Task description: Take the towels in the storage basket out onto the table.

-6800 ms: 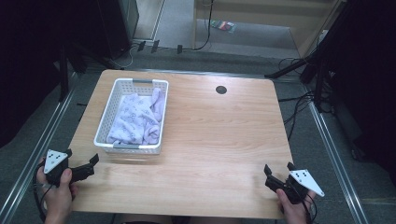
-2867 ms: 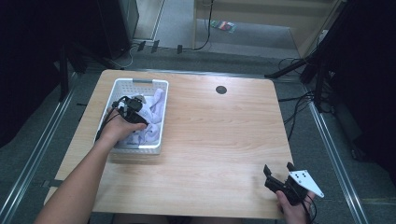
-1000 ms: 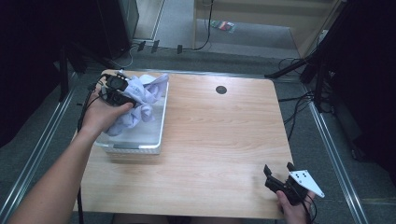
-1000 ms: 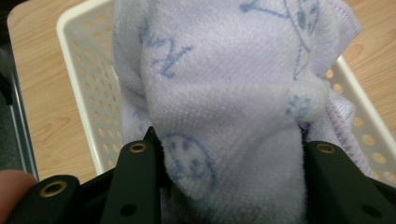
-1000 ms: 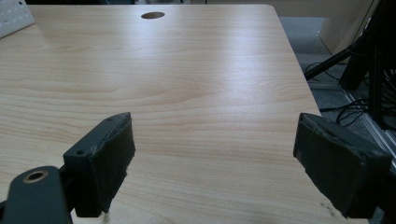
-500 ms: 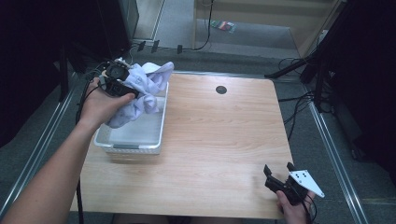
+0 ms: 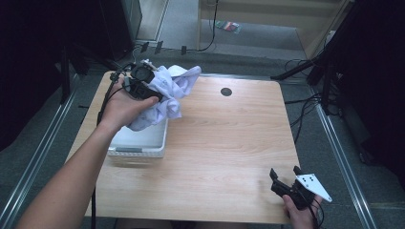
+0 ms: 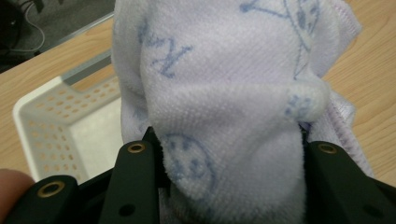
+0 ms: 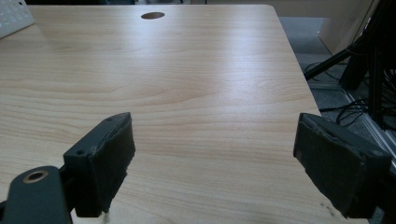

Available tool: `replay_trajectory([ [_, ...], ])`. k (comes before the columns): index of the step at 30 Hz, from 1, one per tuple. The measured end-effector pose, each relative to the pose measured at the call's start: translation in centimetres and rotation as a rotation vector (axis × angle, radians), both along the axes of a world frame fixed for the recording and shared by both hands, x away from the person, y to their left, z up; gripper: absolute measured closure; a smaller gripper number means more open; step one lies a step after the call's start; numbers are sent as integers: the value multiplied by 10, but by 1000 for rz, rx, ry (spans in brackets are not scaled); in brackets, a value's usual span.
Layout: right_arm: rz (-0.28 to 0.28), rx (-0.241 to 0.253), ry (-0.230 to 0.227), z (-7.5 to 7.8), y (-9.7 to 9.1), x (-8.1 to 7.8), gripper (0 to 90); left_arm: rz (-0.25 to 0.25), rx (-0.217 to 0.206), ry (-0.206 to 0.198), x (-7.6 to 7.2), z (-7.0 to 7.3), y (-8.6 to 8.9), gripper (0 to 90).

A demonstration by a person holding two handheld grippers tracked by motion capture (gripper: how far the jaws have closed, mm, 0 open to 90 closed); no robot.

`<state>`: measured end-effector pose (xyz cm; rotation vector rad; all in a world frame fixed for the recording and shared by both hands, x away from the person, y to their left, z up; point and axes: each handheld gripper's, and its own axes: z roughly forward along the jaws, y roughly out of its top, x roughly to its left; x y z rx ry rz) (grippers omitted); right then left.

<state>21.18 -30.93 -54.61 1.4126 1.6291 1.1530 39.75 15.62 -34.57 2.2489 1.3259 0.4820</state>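
Note:
My left gripper (image 7: 153, 93) is shut on a pale lilac towel with blue prints (image 7: 167, 90), lifted above the far end of the white perforated basket (image 7: 138, 143). The towel (image 8: 224, 93) bulges between the two black jaws in the left gripper view, with the basket (image 8: 51, 121) below and behind it. The cloth hangs over the basket's right rim toward the table. My right gripper (image 7: 286, 183) rests at the table's near right corner, jaws wide apart with nothing between them; its fingers (image 9: 105, 158) hover over bare wood.
The wooden table (image 7: 229, 143) has a round cable hole (image 7: 226, 91) near its far edge. Cables and dark stands lie on the floor beyond and to the right. The basket bottom shows white and bare under the lifted towel.
My left hand has lifted the towel higher and carried it to the right, out over the basket's rim. The right gripper has stayed put.

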Motion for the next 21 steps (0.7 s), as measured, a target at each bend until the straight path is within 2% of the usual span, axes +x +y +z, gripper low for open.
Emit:
replay_trajectory([
  [21, 1, -1, -2, 0, 0, 0, 128, -86, -11, 24, 5, -16, -67, 555],
])
